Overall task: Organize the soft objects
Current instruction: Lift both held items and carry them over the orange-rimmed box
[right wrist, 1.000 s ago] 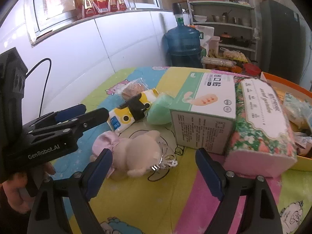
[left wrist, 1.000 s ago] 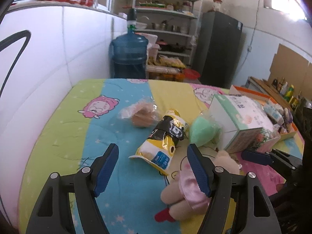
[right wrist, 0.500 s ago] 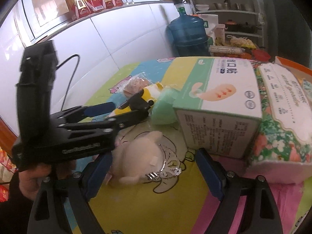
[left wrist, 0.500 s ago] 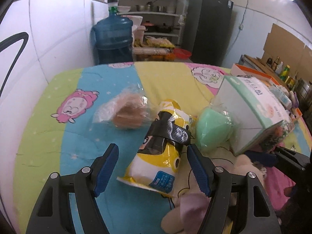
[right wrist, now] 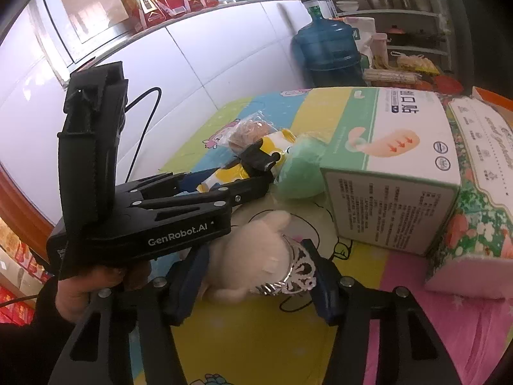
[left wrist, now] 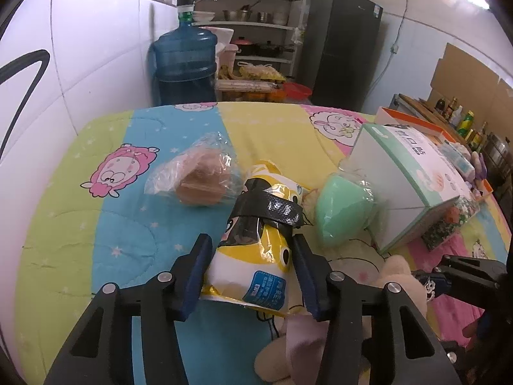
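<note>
My right gripper (right wrist: 256, 276) is closing on the beige plush toy (right wrist: 256, 256), both blue pads against its sides by the silver crown (right wrist: 288, 276). My left gripper (right wrist: 237, 173) reaches across to the yellow snack bag (right wrist: 272, 150), which lies between its jaws. Beyond lie a green pouch (right wrist: 298, 173), a white-and-green box (right wrist: 394, 160) and a floral tissue pack (right wrist: 481, 199) on the cartoon quilt (right wrist: 256, 337).

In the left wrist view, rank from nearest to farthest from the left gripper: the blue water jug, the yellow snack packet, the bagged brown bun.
1. Yellow snack packet, between the closing left gripper jaws.
2. Bagged brown bun, beyond, left.
3. Blue water jug, past the table.
</note>
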### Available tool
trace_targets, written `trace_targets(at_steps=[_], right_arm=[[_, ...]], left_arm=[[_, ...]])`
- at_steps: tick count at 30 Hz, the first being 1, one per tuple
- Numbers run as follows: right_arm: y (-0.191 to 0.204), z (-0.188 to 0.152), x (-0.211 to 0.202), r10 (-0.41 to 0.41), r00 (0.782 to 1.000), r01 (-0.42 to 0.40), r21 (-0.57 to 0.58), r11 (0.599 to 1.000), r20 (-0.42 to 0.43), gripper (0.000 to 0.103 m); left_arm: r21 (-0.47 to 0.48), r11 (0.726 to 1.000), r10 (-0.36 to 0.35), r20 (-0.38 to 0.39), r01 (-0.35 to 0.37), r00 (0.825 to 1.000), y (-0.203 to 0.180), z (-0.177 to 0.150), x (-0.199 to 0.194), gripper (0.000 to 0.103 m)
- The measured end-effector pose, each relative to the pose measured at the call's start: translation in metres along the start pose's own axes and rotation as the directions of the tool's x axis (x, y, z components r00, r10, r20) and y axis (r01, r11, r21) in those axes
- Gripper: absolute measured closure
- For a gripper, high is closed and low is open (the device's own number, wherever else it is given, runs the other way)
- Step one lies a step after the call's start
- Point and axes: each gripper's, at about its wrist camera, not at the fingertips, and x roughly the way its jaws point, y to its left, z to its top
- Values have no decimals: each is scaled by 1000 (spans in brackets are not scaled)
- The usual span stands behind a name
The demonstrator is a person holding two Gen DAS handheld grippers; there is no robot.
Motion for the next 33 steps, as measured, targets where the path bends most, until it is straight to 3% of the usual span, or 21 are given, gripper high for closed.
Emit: trace_targets(at_steps=[10,33], right_arm=[[1,-7,-14,3,1000,-3,4,1000,29,63],[31,-14,-55,5,995,2,-73,997,98,67]], left_arm=[[-38,999,-4,36,5,999,0,-15,-22,51],[-77,996,45,151,-34,988,-6,-39,-85,53]])
